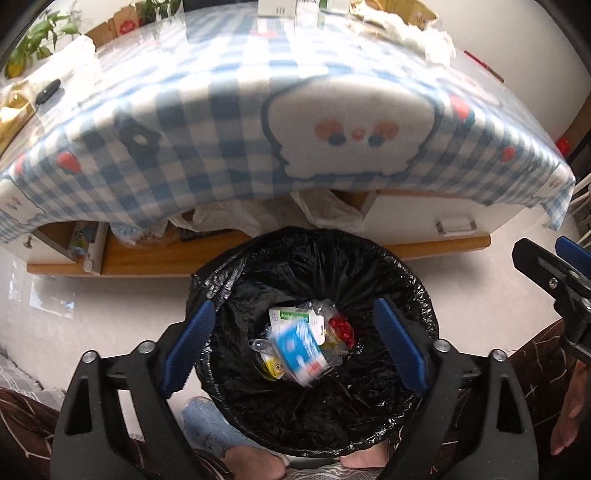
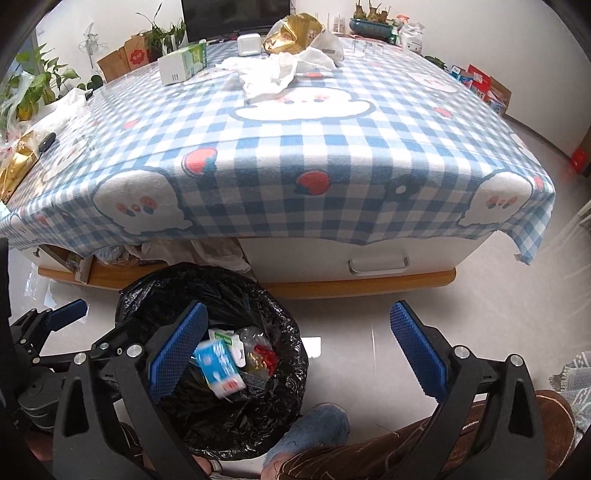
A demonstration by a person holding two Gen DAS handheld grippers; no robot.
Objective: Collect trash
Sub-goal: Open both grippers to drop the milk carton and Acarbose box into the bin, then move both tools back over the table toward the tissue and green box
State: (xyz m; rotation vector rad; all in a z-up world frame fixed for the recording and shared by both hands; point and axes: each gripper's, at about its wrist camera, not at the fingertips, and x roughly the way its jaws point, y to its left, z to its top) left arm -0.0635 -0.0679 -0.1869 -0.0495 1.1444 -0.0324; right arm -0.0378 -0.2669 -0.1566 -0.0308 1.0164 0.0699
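A round bin lined with black plastic (image 1: 258, 406) holds a blurred blue-and-white carton (image 1: 300, 349); left tool (image 1: 293, 347) above it and right tool (image 2: 295, 354) beside it both gape empty.

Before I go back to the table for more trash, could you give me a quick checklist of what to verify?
1. Left gripper empty, fingers apart: ok.
2. Right gripper empty, fingers apart: ok.
3. Blue box inside the bin: ok, though blurred, so it may not have settled.
4. Black bag folded over the bin's rim: ok on the sides that show.
5. Trash left on the table: not ok, crumpled tissues, a gold bag and a green and white carton remain.
6. Right gripper directly over the bin: not ok, mostly over the floor beside it.
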